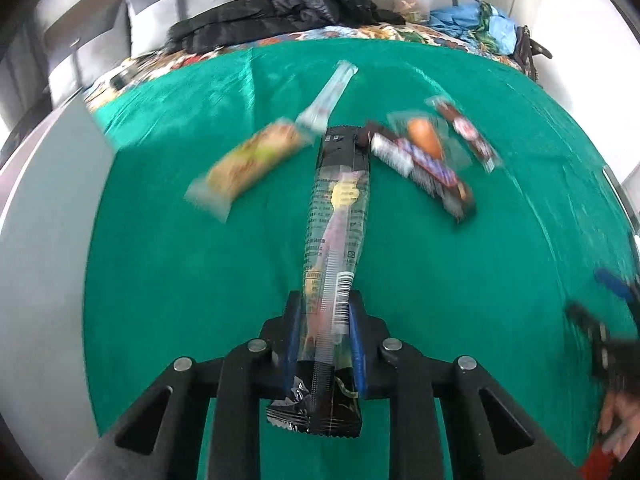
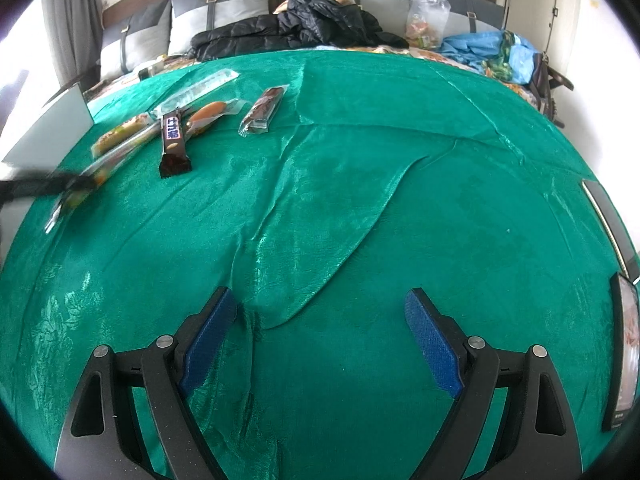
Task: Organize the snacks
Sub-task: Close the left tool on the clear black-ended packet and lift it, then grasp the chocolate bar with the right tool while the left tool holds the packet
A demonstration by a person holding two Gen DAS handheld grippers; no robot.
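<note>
My left gripper [image 1: 325, 312] is shut on a long clear-and-black snack packet [image 1: 336, 216] and holds it above the green cloth [image 1: 160, 260]. The packet sticks out forward between the blue pads. Beyond it lie a yellow bread packet [image 1: 252, 160], a clear stick packet [image 1: 328, 96], a Snickers bar [image 1: 424, 168], an orange snack in clear wrap [image 1: 426, 138] and a brown bar [image 1: 468, 132]. My right gripper [image 2: 320, 312] is open and empty over bare cloth [image 2: 360, 200]. The right wrist view shows the Snickers bar [image 2: 173, 140], the brown bar [image 2: 264, 110], the orange snack [image 2: 208, 114] and the held packet [image 2: 104, 164], blurred, at far left.
The cloth covers a bed with grey pillows [image 2: 216, 12], a black jacket [image 2: 304, 24], a clear bag [image 2: 426, 20] and blue fabric [image 2: 480, 48] at the back. A grey board [image 2: 48, 128] stands at left. A phone-like device [image 2: 624, 352] lies at the right edge.
</note>
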